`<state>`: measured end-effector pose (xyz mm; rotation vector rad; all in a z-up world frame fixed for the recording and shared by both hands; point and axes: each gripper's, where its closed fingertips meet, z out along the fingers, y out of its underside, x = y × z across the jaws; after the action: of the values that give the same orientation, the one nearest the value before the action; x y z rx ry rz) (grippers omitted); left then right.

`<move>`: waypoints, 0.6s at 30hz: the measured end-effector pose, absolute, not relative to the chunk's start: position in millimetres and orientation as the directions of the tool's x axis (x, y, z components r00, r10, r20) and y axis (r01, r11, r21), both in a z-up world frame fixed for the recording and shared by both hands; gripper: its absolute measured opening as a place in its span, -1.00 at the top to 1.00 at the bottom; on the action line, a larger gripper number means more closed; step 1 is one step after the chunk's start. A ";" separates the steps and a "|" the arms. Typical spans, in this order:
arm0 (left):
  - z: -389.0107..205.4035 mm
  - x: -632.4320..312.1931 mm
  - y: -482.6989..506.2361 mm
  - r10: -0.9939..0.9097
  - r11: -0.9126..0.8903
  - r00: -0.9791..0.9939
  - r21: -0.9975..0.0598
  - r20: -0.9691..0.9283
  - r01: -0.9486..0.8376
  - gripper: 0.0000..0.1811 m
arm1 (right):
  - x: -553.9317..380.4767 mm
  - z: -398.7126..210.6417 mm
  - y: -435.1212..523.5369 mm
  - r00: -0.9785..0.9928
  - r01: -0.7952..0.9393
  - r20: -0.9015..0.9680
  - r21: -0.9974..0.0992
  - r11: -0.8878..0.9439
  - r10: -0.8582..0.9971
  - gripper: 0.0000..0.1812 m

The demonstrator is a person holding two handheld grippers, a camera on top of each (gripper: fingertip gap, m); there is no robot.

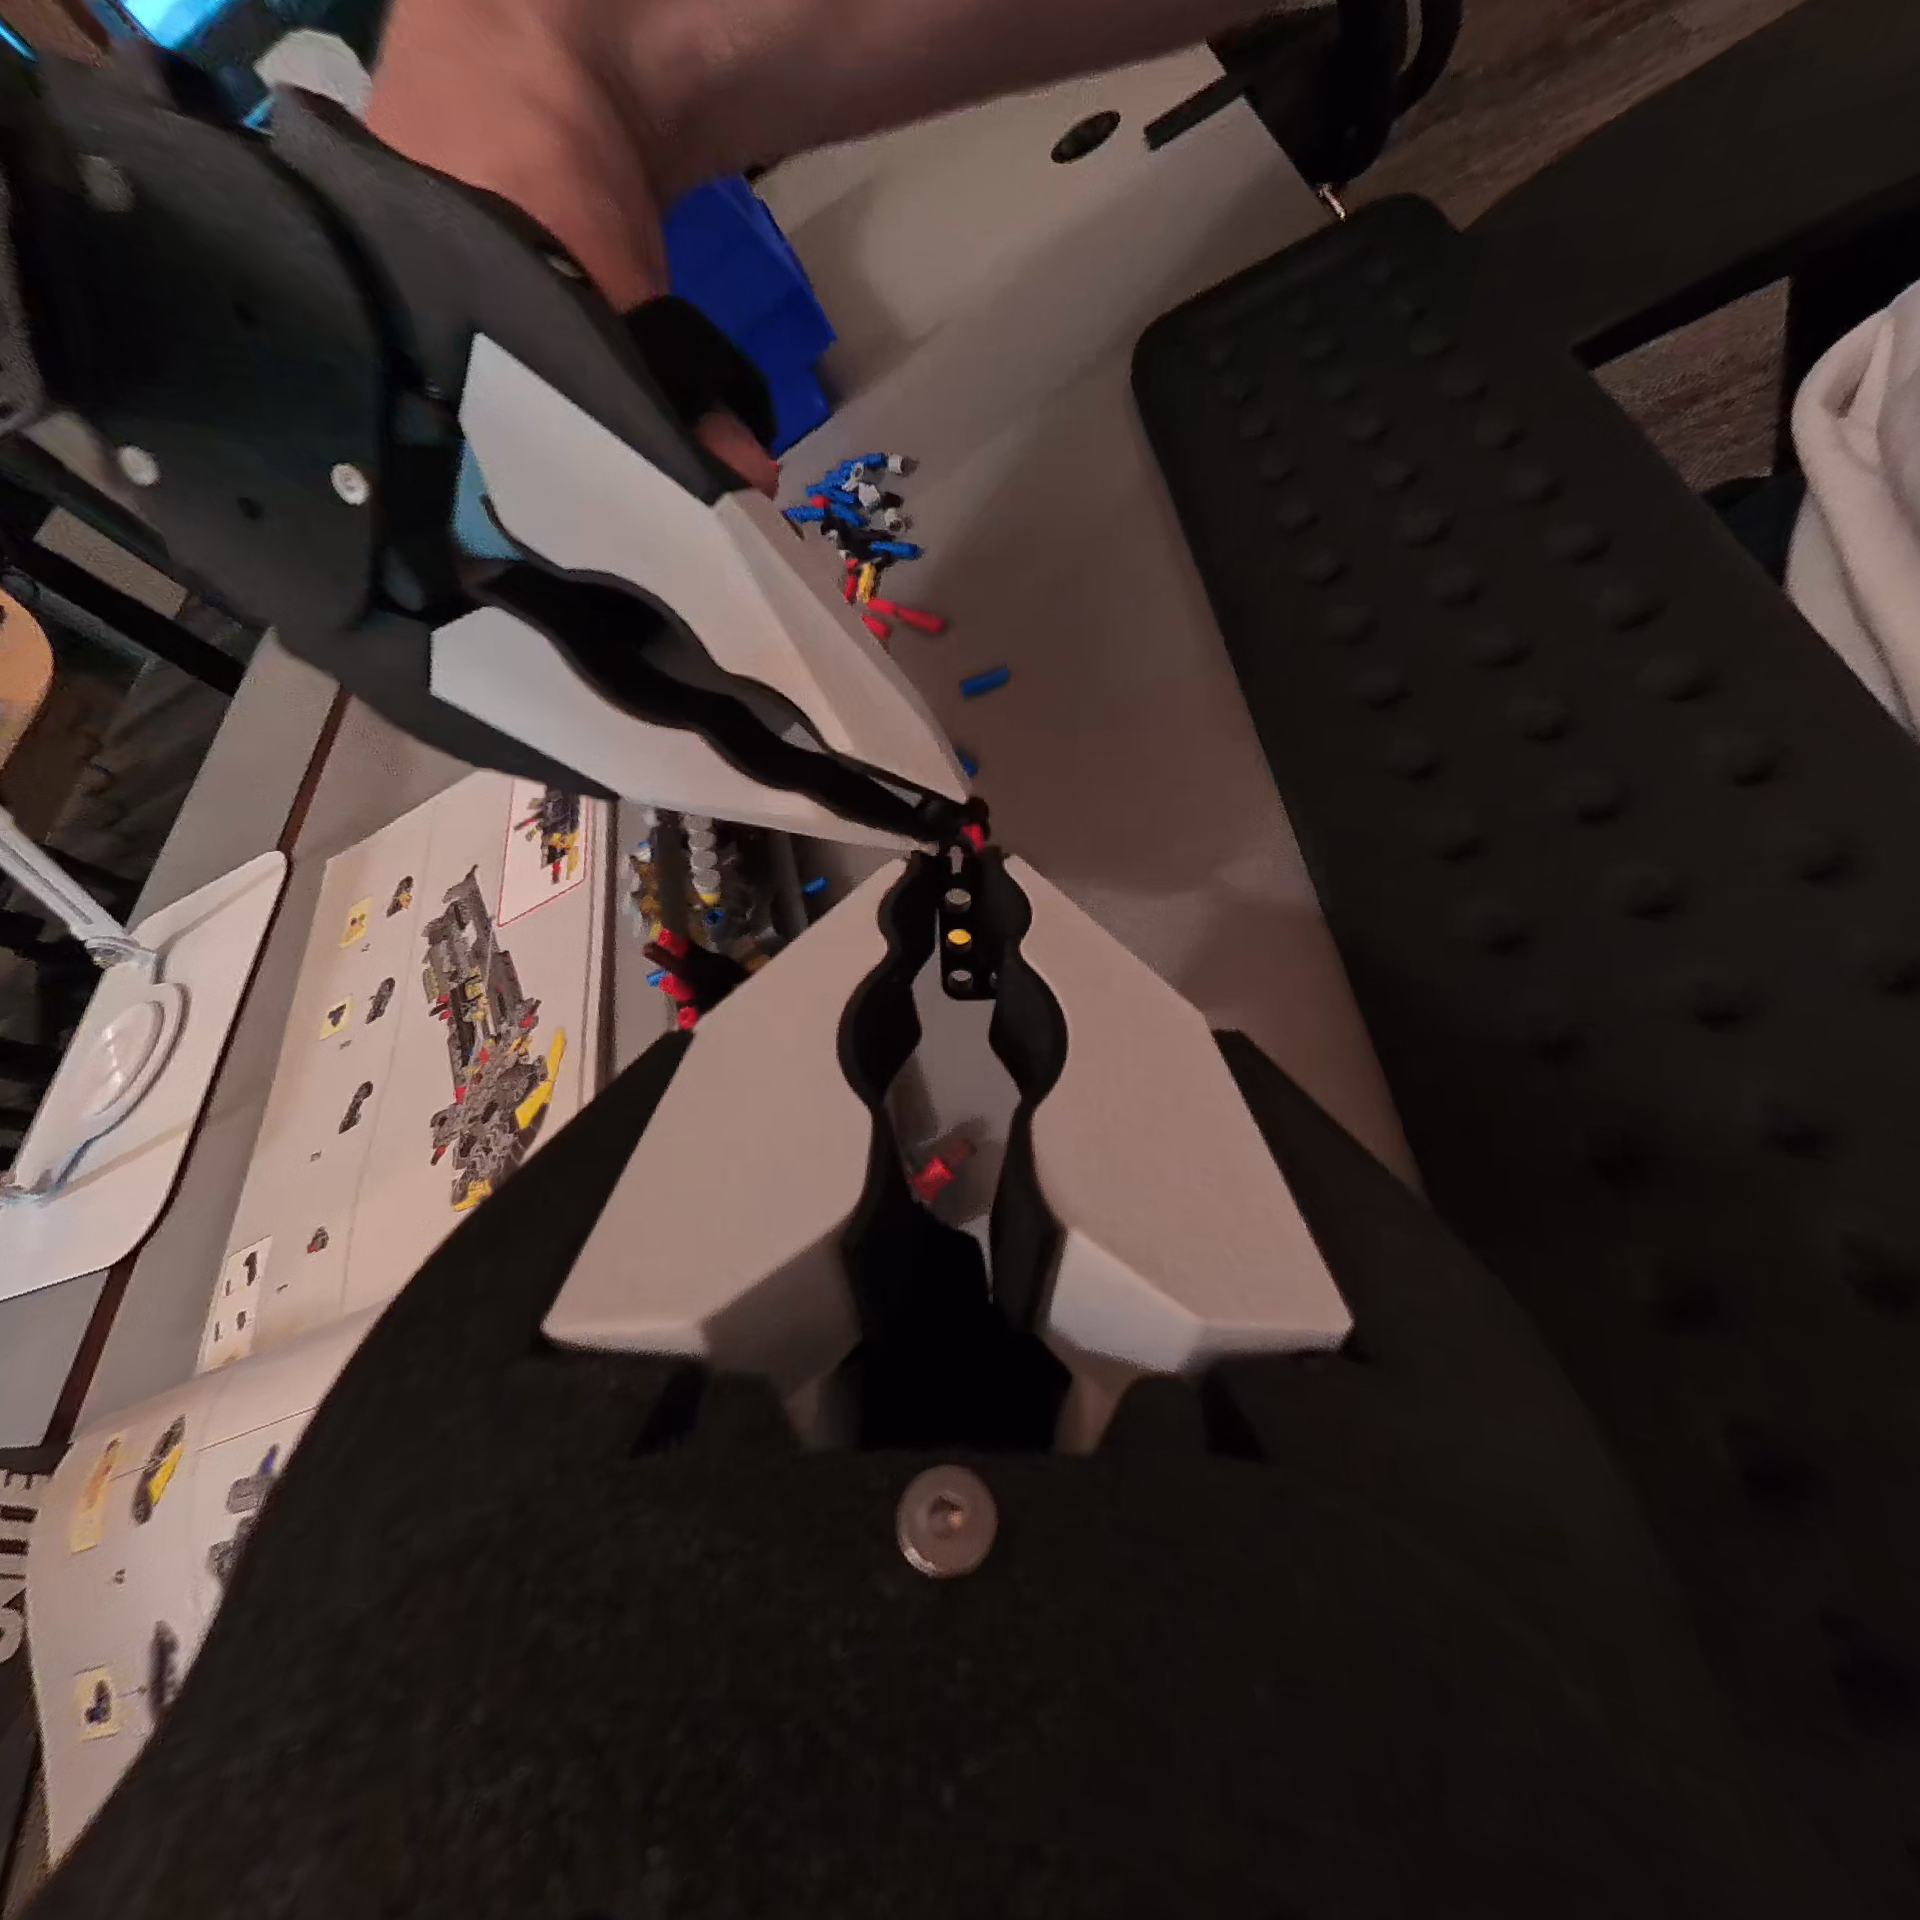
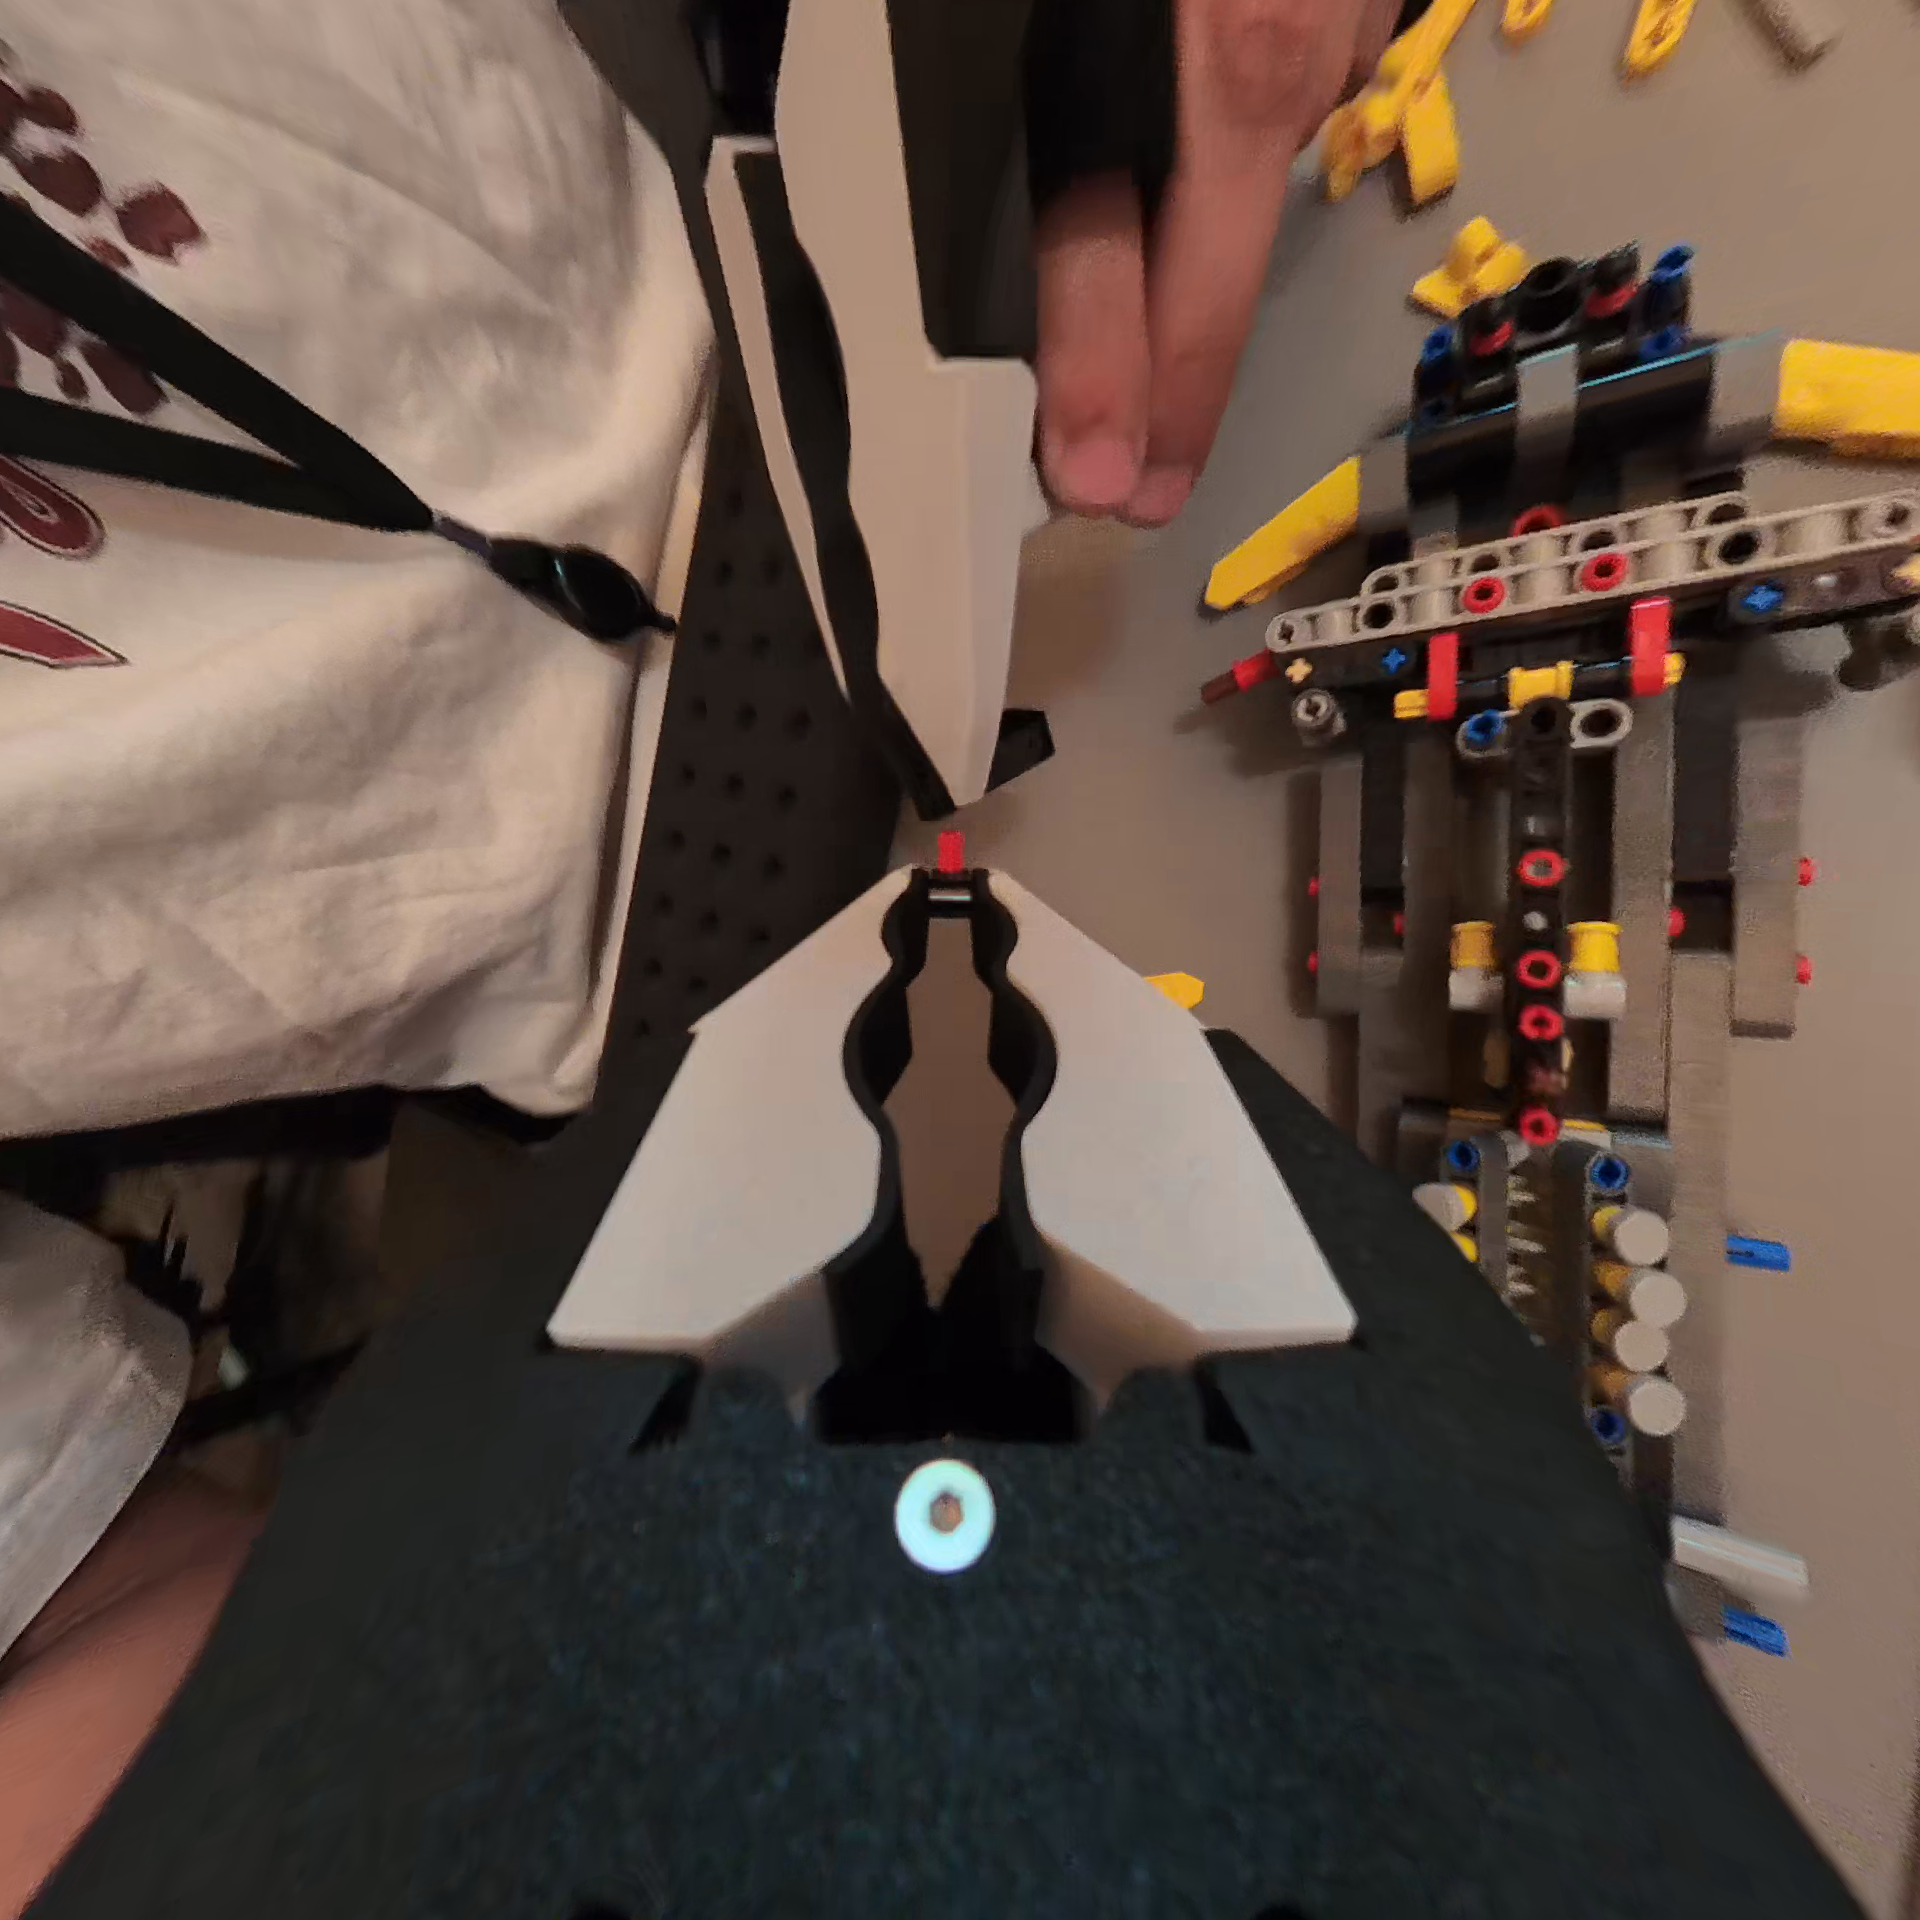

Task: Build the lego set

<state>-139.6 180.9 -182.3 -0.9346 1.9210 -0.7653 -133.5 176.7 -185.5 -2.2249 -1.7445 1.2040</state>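
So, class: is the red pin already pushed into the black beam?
Not yet: the red pin sits at the black beam's end, in the right gripper.

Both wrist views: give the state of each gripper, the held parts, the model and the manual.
left gripper: shut on black beam
black beam: upright between the fingers
right gripper: shut on red pin
red pin: tip protruding, at the beam's end
car model: part-built, lying on table
instruction booklet: open, flat

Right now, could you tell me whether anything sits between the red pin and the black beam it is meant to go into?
Nothing visible does. The right tongs hold the red pin facing the black beam in the left tongs, with only a small open gap between them.
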 end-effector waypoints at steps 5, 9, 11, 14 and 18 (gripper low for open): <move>-185.4 -142.0 184.2 -0.810 0.571 -0.368 -0.754 -0.456 -0.323 0.94 | -128.4 -178.7 183.9 0.104 0.629 -0.529 -0.621 -0.468 0.842 0.93; -191.6 -144.4 194.8 -0.789 0.611 -0.353 -0.701 -0.503 -0.368 0.94 | -105.3 -221.0 160.1 0.251 0.822 -0.362 -0.410 -0.395 0.898 0.93; -189.5 -144.6 197.8 -0.799 0.598 -0.340 -0.710 -0.496 -0.372 0.95 | -102.5 -226.5 151.7 0.271 0.861 -0.266 -0.363 -0.356 0.925 0.93; -190.4 -144.0 197.3 -0.801 0.595 -0.342 -0.712 -0.491 -0.373 0.95 | -95.4 -234.1 149.1 0.302 0.889 -0.155 -0.310 -0.337 0.941 0.93; -197.3 -143.0 195.3 -0.788 0.614 -0.356 -0.689 -0.503 -0.385 0.95 | -89.6 -244.1 148.3 0.300 0.915 -0.064 -0.262 -0.306 0.952 0.93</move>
<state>-143.0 195.3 -197.3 -0.9274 1.9703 -0.5849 -89.6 148.3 -244.1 -2.3856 -1.7344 0.3099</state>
